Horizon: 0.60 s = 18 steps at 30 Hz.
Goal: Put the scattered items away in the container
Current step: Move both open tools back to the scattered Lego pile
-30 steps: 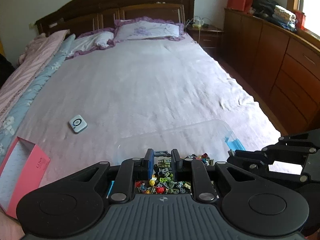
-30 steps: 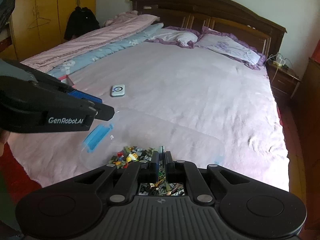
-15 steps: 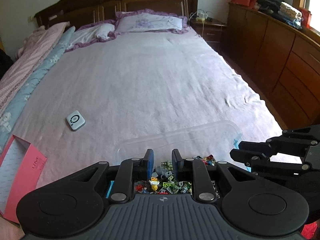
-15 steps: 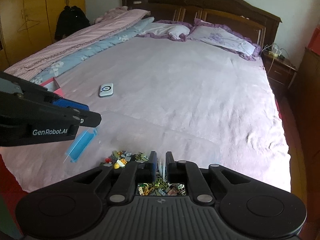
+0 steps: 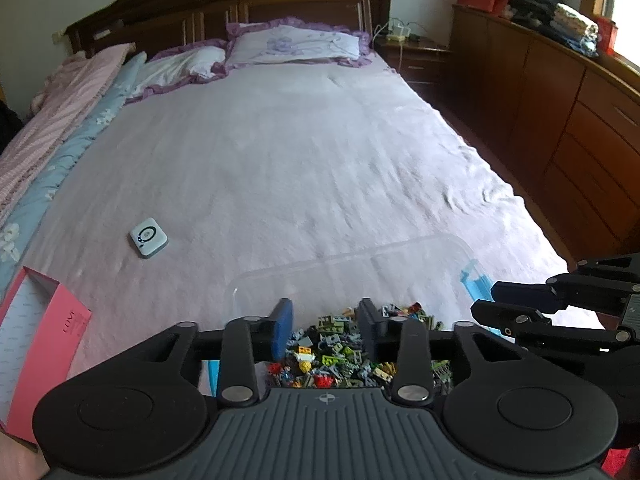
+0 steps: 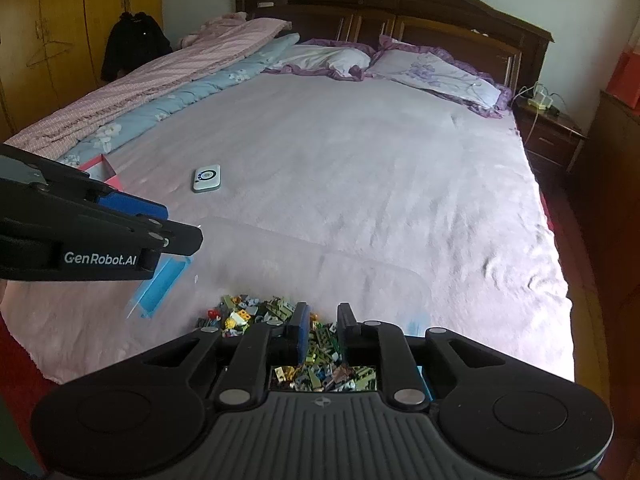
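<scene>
Beside the wardrobe (image 6: 76,20), only the right wrist view shows a black coat (image 6: 134,42).

Soft daylight from a blown-out window (image 5: 626,4) at right, fisheye-bent dark corners, slightly hazy detail.

Clear container's (image 5: 400,250) near wall hidden behind tool body, toy bricks (image 5: 332,354) too small to identify

two pillows (image 5: 294,44), one clear container (image 5: 360,260)
</scene>
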Each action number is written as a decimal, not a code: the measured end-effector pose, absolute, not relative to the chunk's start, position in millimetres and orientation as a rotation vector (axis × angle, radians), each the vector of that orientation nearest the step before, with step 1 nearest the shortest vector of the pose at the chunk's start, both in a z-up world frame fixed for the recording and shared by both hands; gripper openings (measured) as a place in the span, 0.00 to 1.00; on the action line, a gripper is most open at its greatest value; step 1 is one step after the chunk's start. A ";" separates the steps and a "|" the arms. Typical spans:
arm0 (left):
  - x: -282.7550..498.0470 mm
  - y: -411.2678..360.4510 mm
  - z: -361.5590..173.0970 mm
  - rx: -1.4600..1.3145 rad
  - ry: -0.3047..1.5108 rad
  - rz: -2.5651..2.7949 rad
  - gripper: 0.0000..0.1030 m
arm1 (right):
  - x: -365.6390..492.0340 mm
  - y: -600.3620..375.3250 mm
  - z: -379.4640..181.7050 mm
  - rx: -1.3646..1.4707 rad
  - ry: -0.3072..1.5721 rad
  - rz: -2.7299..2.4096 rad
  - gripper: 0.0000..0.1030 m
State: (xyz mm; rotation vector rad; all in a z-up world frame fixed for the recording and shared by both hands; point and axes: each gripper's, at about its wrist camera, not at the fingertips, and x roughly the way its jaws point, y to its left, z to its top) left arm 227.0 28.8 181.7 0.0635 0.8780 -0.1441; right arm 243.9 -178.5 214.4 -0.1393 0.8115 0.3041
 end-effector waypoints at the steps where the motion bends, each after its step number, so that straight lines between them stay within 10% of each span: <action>1: 223.7 28.8 181.1 0.065 0.879 -0.150 0.46 | 240.0 -178.5 213.3 -0.139 0.813 0.298 0.17; 18: 159.9 10.9 129.0 0.135 0.997 -0.294 0.54 | 117.6 -209.5 177.9 -0.110 0.962 0.083 0.21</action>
